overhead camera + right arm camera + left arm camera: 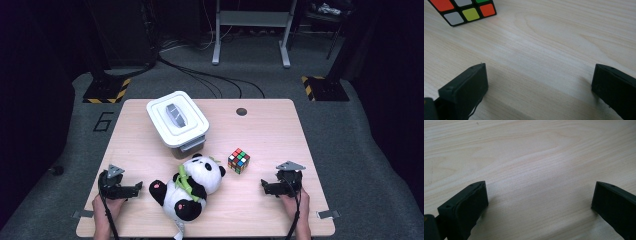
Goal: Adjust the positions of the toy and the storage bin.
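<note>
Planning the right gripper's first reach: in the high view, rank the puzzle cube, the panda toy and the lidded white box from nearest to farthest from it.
From the right gripper:
1. Puzzle cube, just up-left of it.
2. Panda toy, farther left, mid-table.
3. Lidded white box, far up-left, toward the table's back edge.

Each bare forearm ends in a hand around a matte black two-jaw gripper: the left gripper (134, 189) at seven o'clock, the right gripper (263, 186) at five. Both carry a grey three-cornered plate on top, a trailing black cable, and blocky rectangular jaws with small screw holes.
</note>
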`<state>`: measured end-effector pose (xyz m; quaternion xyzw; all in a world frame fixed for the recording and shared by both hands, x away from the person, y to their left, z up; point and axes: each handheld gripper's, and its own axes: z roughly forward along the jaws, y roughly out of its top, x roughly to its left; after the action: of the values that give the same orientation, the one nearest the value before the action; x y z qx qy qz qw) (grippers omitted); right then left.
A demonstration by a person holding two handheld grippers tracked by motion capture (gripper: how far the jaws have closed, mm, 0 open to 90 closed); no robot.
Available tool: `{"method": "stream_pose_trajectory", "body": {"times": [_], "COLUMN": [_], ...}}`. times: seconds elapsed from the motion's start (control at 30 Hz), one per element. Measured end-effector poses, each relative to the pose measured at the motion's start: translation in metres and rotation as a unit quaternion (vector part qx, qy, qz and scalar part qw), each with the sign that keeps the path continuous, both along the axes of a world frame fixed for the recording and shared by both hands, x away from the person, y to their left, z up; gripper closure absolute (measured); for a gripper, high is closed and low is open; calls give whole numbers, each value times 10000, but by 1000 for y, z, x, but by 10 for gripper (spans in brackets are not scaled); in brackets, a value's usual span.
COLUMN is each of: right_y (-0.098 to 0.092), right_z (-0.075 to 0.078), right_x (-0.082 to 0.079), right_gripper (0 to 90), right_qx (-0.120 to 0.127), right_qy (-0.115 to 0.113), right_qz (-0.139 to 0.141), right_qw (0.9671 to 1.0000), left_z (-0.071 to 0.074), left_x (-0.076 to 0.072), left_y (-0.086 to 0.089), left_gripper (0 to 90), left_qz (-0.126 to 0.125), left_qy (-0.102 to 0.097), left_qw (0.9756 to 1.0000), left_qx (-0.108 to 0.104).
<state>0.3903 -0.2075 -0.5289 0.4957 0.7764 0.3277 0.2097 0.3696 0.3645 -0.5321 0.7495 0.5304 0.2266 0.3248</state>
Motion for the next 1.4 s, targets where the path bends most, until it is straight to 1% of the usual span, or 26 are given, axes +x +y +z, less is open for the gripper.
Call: {"method": "stream_pose_trajectory", "body": {"times": [0.6, 0.7, 0.77, 0.97, 1.03, 1.1, 1.4], "right_y": [0, -1, 0, 0, -1, 0, -1], "right_z": [0, 0, 0, 0, 0, 0, 0], "right_x": [0, 0, 0, 0, 0, 0, 1], "right_gripper": [0, 0, 0, 0, 0, 0, 0], "right_qx": [7, -29, 6, 7, -29, -10, -35], "right_qy": [3, -8, 3, 3, 4, 0, -7], "right_qz": [5, 52, 8, 6, 39, 2, 37], "right_qw": [10000, 10000, 10000, 10000, 10000, 10000, 10000], "left_z": [0, 0, 0, 0, 0, 0, 0], "left_x": [0, 0, 0, 0, 0, 0, 0], "left_y": [0, 0, 0, 0, 0, 0, 0], "left_gripper": [3, 2, 3, 3, 3, 3, 3], "left_qz": [-5, -8, -6, -10, -6, -7, -5], "left_qy": [-3, -1, -3, 1, -2, -1, -2], "left_qw": [10000, 10000, 10000, 10000, 10000, 10000, 10000], "left_qx": [1, 3, 0, 3, 1, 1, -1]}}
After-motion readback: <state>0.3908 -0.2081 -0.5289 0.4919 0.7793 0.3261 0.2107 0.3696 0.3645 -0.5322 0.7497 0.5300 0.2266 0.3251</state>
